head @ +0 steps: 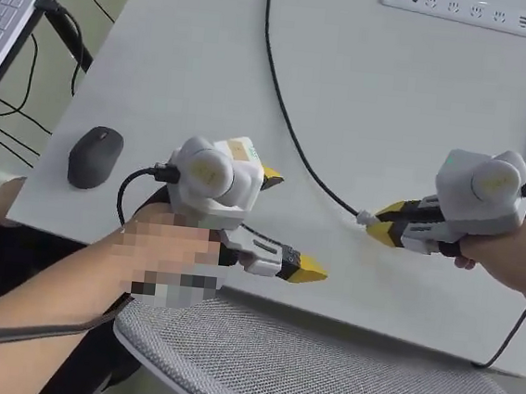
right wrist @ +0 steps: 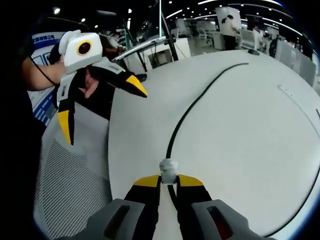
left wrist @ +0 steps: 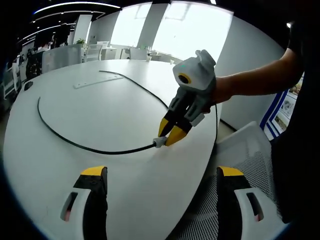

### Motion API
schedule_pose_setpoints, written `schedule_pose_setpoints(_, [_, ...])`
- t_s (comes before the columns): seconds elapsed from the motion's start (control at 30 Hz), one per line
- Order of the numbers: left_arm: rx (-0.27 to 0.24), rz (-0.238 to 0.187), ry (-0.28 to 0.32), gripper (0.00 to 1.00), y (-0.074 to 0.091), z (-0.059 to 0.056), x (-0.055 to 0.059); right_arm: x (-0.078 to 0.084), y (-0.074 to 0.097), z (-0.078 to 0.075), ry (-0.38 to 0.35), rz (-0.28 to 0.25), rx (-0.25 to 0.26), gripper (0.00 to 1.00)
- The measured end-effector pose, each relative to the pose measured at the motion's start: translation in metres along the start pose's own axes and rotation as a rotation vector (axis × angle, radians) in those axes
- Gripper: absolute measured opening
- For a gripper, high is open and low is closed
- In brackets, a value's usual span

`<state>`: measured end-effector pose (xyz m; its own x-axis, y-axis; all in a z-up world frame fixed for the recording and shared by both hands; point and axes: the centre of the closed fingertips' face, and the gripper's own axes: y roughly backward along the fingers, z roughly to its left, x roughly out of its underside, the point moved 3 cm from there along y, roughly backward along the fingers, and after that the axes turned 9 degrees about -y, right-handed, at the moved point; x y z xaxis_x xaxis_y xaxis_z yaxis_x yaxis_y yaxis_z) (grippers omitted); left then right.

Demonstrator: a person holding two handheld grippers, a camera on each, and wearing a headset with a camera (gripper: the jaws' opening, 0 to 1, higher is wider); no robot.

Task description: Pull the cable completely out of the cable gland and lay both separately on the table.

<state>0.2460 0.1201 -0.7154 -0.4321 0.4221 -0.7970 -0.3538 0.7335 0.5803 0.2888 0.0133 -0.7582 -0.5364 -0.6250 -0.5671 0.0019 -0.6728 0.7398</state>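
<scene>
So the big white table [head: 183,59] takes up most of the head view, with the grey mesh chair [head: 257,355] tucked right under its near edge. The person's left forearm [head: 57,298] reaches in from the lower left and holds the left gripper [head: 290,225] right over that near edge, rolled so one yellow tip sits above the table and the other hangs out past the edge. Its jaws are spread really wide with nothing between them, and it's pointing across at the other one. The right hand [head: 505,253] comes in from the right edge and holds the right gripper [head: 377,222] low and roughly level, tips aimed left along the near edge. The black cable [head: 282,96] snakes down from the far edge in a long curve and ends at those tips. The little white cable gland [head: 364,218] is still on its end, pinched between the right gripper's closed-down jaws. In the right gripper view the gland [right wrist: 168,170] pokes out just past the tips, and a bit of black cable shows between the jaws behind it. I can't tell if the gland touches the table. It sits well apart from the left gripper. A dark mouse [head: 94,156] sits by the left edge.
</scene>
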Motion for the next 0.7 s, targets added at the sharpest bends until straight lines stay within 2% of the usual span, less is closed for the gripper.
schedule_pose_setpoints(0.3, [0.019,-0.011,-0.031,0.90,-0.001,0.000,-0.011,0.002,0.013,0.021,-0.020,-0.023,-0.002,0.07])
schedule_pose_setpoints(0.7, [0.051,-0.024,-0.071,0.88,-0.005,-0.009,-0.022,0.003,0.022,0.048,-0.018,-0.085,0.002,0.06])
